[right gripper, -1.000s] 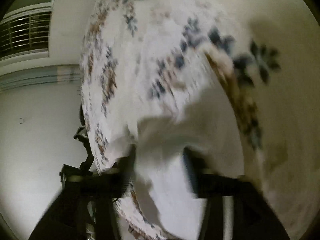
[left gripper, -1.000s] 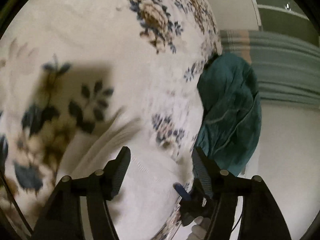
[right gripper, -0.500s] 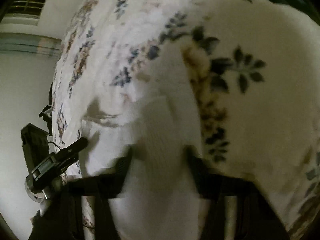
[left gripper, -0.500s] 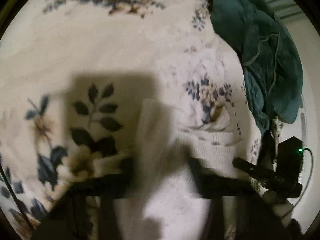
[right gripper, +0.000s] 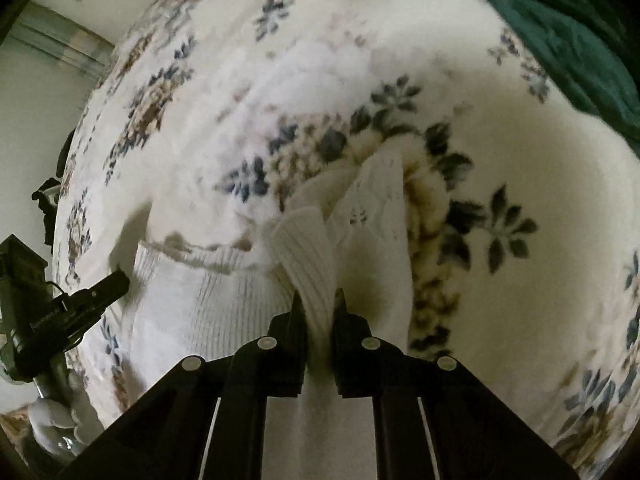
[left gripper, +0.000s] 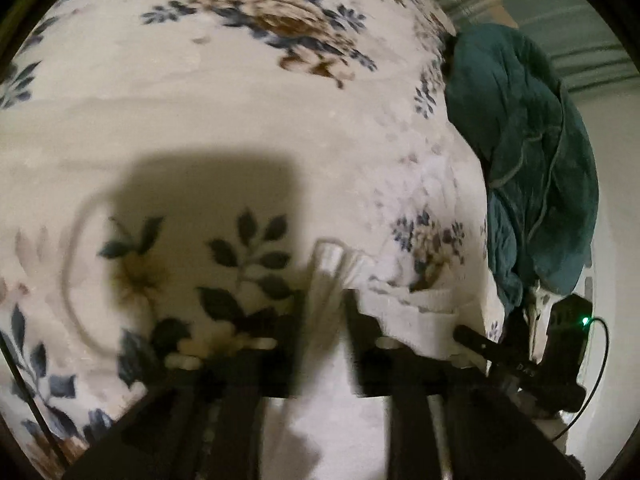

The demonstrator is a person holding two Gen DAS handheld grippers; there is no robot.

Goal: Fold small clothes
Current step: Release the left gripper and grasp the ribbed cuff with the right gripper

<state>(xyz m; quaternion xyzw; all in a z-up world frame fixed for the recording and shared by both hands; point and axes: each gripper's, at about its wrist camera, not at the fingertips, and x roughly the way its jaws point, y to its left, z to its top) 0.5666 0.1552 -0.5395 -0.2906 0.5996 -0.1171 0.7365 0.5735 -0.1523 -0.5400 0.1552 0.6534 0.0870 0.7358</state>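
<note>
- Fingers of the right gripper (right gripper: 318, 304) are seen clamped on a bunched ribbed fold of the white knit garment (right gripper: 208, 296); in the blurred left view, the left gripper (left gripper: 325, 308) is also closed on a strip of that fabric.
- Most of the garment is spread on the floral blanket (left gripper: 248, 128), close to the blanket's edge, near the teal cloth (left gripper: 532, 168).
- Only a narrow pinch is held by each gripper, so the knit could be slipped free if it is pulled quickly.
- If the two ends are drawn unevenly, a crooked fold could be produced, or the stretchy rib dragged out of shape.
- The fluffy blanket could be caught and lifted with the garment.
- Faint lettering is glimpsed on the other gripper's body in the left view; it cannot be read.
</note>
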